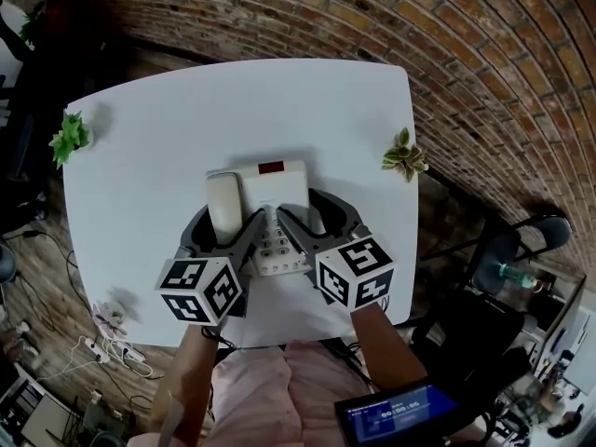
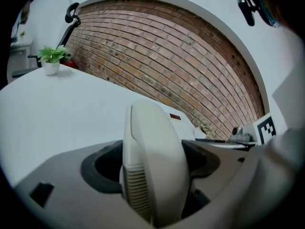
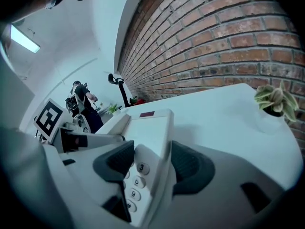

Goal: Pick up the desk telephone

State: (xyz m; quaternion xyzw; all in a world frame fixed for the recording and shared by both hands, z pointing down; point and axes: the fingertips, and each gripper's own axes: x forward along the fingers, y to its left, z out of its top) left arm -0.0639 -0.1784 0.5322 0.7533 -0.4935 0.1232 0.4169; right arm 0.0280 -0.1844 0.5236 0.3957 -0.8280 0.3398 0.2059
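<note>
A cream desk telephone [image 1: 276, 186] lies on the white table [image 1: 168, 119], its handset [image 1: 223, 203] in the cradle on the left and the keypad [image 1: 277, 242] towards me. My left gripper [image 1: 226, 222] is open and straddles the near end of the handset [image 2: 152, 161], one dark pad [image 2: 102, 168] on each side of it. My right gripper [image 1: 317, 217] is open over the phone's right part [image 3: 145, 128]: one pad [image 3: 116, 163] hangs above the keypad [image 3: 135, 180], the other sits outside the phone's right edge. The phone rests flat on the table.
A small potted plant [image 1: 70, 138] stands at the table's left edge and another [image 1: 403, 156] at its right edge. A brick wall curves behind. A chair [image 1: 521, 240] and clutter sit to the right, cables [image 1: 102, 343] on the floor at left, a lit screen [image 1: 396, 408] near my waist.
</note>
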